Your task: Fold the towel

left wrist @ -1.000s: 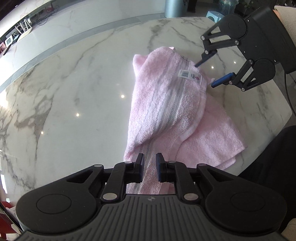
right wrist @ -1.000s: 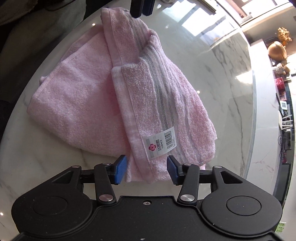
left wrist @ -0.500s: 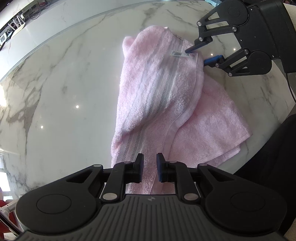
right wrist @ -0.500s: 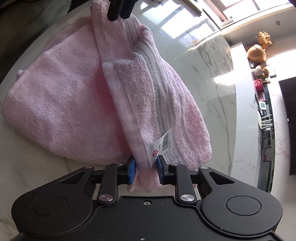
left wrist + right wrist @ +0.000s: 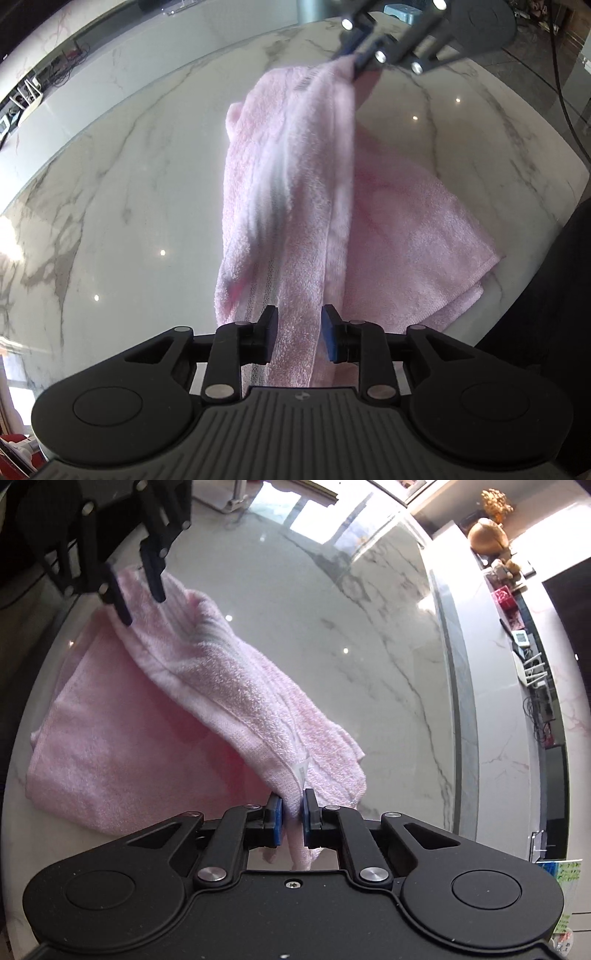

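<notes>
A pink towel (image 5: 295, 192) with a grey stripe is stretched in the air between my two grippers, its lower layer lying on the white marble table (image 5: 110, 184). My left gripper (image 5: 298, 328) holds one end of the top edge, the cloth filling the gap between its fingers. My right gripper (image 5: 292, 814) is shut on the other end, by the white label (image 5: 301, 770). In the left wrist view the right gripper (image 5: 360, 55) is at the far end of the towel. In the right wrist view the left gripper (image 5: 142, 598) is at the far end and the towel (image 5: 207, 672) hangs between us.
The round table edge (image 5: 535, 258) runs close on the right in the left wrist view, with a dark clothed body (image 5: 554, 314) beside it. A counter with a gold ornament (image 5: 487, 535) and small items stands beyond the table in the right wrist view.
My right gripper has shut on the labelled corner. Both grippers have lifted the top edge off the table, so the towel now hangs taut between them. The left jaws stand slightly wider.
</notes>
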`<control>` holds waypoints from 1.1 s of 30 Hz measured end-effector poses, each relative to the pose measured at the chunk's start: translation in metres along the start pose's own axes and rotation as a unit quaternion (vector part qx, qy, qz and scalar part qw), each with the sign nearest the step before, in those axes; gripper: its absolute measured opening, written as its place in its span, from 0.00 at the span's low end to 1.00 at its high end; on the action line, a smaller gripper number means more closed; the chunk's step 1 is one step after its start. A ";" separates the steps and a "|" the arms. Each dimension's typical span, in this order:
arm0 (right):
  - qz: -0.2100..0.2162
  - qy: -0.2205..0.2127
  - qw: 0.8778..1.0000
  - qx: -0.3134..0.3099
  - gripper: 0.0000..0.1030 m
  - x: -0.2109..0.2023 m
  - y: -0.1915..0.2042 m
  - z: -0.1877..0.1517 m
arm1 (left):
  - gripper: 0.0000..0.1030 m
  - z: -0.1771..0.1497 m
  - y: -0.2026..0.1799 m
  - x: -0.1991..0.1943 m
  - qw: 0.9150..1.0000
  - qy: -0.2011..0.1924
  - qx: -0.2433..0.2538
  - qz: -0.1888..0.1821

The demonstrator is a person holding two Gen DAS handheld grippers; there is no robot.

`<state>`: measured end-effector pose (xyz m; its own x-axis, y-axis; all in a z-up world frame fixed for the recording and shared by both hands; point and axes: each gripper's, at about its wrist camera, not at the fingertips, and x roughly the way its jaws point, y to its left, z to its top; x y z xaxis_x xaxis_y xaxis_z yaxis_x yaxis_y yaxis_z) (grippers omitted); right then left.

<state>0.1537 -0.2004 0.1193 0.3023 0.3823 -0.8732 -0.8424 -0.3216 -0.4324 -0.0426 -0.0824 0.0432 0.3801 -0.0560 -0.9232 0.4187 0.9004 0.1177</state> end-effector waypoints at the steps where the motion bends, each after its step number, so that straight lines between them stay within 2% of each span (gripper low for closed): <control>1: 0.002 -0.001 1.000 0.005 0.06 -0.005 -0.006 0.007 | 0.28 -0.001 -0.001 0.000 1.000 -0.004 0.002 0.002; 4: 0.003 -0.005 1.000 0.014 0.06 -0.015 -0.019 0.025 | 0.29 -0.007 -0.005 -0.001 1.000 -0.018 0.013 0.000; 7: 0.006 -0.004 1.000 0.004 0.06 -0.015 -0.021 0.039 | 0.37 -0.013 -0.010 -0.002 0.999 -0.030 0.014 -0.002; 9: 0.005 0.000 1.000 -0.003 0.04 -0.014 -0.021 0.046 | 0.38 -0.016 -0.011 -0.001 0.999 -0.031 0.009 -0.004; 17: 0.012 -0.023 0.999 0.038 0.04 -0.041 -0.032 0.049 | 0.39 -0.013 -0.009 0.011 0.999 -0.024 -0.024 0.012; 21: 0.031 -0.034 0.998 0.048 0.04 -0.048 -0.037 0.049 | 0.39 -0.002 -0.008 0.016 0.999 -0.025 -0.039 0.016; 26: 0.045 -0.050 0.997 0.048 0.04 -0.058 -0.038 0.047 | 0.38 0.012 -0.013 0.025 0.997 -0.025 -0.054 0.057; 29: 0.046 -0.057 0.996 0.060 0.04 -0.062 -0.043 0.042 | 0.38 0.015 -0.019 0.034 0.996 -0.014 -0.041 0.083; 33: 0.045 -0.051 0.996 0.062 0.04 -0.065 -0.043 0.036 | 0.38 0.011 -0.021 0.043 0.996 -0.007 -0.039 0.085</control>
<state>0.1540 -0.1809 0.2028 0.1814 0.4443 -0.8773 -0.9146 -0.2517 -0.3166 -0.0264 -0.1083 0.0048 0.4520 0.0951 -0.8869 0.2823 0.9279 0.2434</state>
